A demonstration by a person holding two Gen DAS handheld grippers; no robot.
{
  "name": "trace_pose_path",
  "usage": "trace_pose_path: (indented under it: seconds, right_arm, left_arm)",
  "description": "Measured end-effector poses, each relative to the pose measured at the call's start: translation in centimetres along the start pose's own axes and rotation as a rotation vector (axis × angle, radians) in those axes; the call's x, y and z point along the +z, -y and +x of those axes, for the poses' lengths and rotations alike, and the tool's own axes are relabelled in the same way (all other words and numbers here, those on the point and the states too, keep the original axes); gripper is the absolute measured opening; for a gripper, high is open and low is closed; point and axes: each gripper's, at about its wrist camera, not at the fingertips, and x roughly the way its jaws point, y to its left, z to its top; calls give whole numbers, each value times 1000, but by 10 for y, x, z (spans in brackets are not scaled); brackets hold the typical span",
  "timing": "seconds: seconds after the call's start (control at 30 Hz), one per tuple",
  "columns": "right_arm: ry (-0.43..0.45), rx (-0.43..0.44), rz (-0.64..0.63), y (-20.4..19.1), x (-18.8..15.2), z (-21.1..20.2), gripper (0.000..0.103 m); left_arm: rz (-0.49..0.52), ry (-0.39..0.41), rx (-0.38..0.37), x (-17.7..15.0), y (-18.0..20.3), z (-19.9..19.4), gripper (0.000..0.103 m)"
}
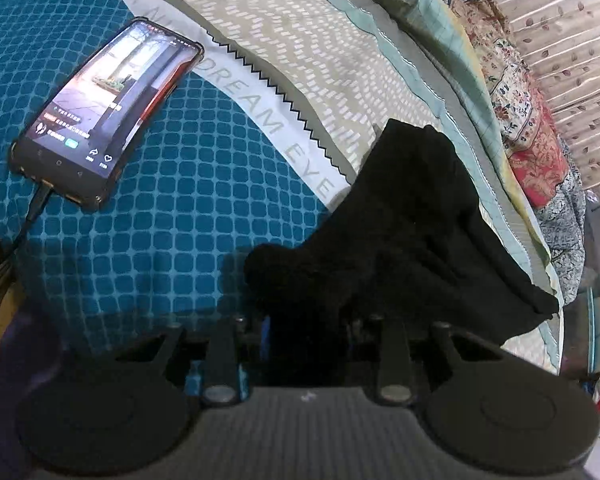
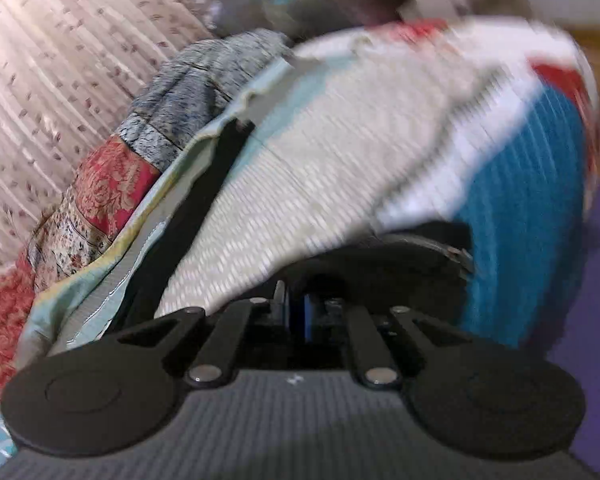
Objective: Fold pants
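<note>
The left gripper (image 1: 306, 320) has its fingers closed on a bunched end of the black fabric pants (image 1: 412, 216), which trail over the teal-and-beige patterned bed cover (image 1: 172, 200). The right gripper (image 2: 300, 312) has its fingers nearly together; a black strip of the pants (image 2: 204, 204) runs beside it, and blur hides whether it is held. A lit black smartphone (image 1: 108, 112) lies apart on the bed cover.

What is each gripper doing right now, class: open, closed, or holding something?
Left gripper: closed on the black pants.
Right gripper: closed; the blurred picture does not show whether it holds the pants.
</note>
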Motion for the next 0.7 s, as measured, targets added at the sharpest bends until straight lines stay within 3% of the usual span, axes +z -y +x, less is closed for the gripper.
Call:
trace_pose_path:
  seconds: [0.3,0.37,0.4,0.53,0.7]
  right_arm:
    - [130,58,291,72,-15,-55,17]
    - [193,52,349,85,-22,-65,44]
    - [206,47,372,91,-25,-67,45]
    - [149,67,439,102,-36,-61,45]
    - [80,194,630,111,-75,-58,46]
  left_arm:
    - [16,-5,18,15,9,-1,31]
    - [20,-10,25,17,9,-2,31]
    - [18,-14,26,19,9,-2,31]
    - [16,-23,28,25,13,-2,31]
    - [44,-25,50,25,21,-4,32]
